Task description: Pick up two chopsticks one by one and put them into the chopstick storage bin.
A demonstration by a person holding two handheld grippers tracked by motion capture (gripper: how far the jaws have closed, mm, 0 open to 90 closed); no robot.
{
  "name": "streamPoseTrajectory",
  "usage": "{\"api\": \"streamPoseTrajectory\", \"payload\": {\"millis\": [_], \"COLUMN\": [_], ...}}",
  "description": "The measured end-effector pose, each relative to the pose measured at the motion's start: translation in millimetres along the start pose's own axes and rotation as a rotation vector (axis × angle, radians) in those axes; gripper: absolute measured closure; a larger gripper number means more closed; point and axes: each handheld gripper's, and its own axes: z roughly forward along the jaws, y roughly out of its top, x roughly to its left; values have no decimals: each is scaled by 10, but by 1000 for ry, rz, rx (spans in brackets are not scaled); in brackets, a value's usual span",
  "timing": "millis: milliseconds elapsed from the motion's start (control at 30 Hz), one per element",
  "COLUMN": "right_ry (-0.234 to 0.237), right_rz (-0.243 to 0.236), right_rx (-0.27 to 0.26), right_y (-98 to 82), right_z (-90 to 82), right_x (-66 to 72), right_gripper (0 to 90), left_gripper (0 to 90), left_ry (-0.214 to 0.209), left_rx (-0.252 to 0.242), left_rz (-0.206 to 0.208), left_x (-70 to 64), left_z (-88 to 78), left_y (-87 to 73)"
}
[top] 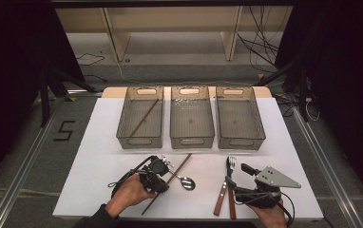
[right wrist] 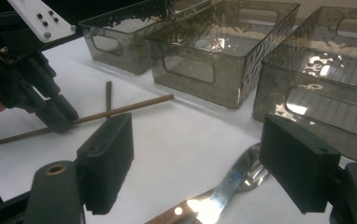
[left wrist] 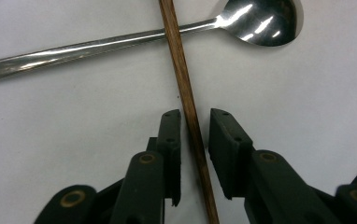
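A brown wooden chopstick (left wrist: 186,93) lies slantwise on the white table (top: 99,180), crossing over a steel spoon (left wrist: 260,21). My left gripper (left wrist: 195,122) is open and low, one jaw on each side of the chopstick (top: 179,167). From the right gripper view, the left gripper (right wrist: 60,116) stands down at the chopstick (right wrist: 120,109). My right gripper (right wrist: 200,140) is open wide with nothing between its jaws, hovering over a wooden-handled fork (right wrist: 232,179). In the high view the left gripper (top: 166,176) is at front centre and the right gripper (top: 243,180) at front right.
Three grey see-through bins stand in a row at the back: left (top: 139,141), middle (top: 192,141), right (top: 241,141). A second chopstick (top: 145,117) lies in the left bin. Beside the fork (top: 230,164) lies another wooden-handled utensil (top: 220,199).
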Motion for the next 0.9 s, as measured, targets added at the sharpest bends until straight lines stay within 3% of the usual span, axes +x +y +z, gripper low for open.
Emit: {"api": "streamPoseTrajectory", "payload": {"millis": [233,467,600,900], "right_ry": [0,0,0,2], "right_rz": [-1,-1,-2,-1], "right_rx": [-1,-1,-1,-2], "right_y": [0,0,0,0], "right_z": [4,4,1,-5], "right_x": [6,7,5,1], "right_gripper": [269,269,269,270], "left_gripper": [826,839,842,844], "left_ry": [22,18,16,16], "left_rx": [2,0,-1,-48], "left_rz": [7,2,19,31], "left_x": [5,13,20,91], "left_z": [2,0,-4,-125], "left_y": [0,-3,-5,-23]}}
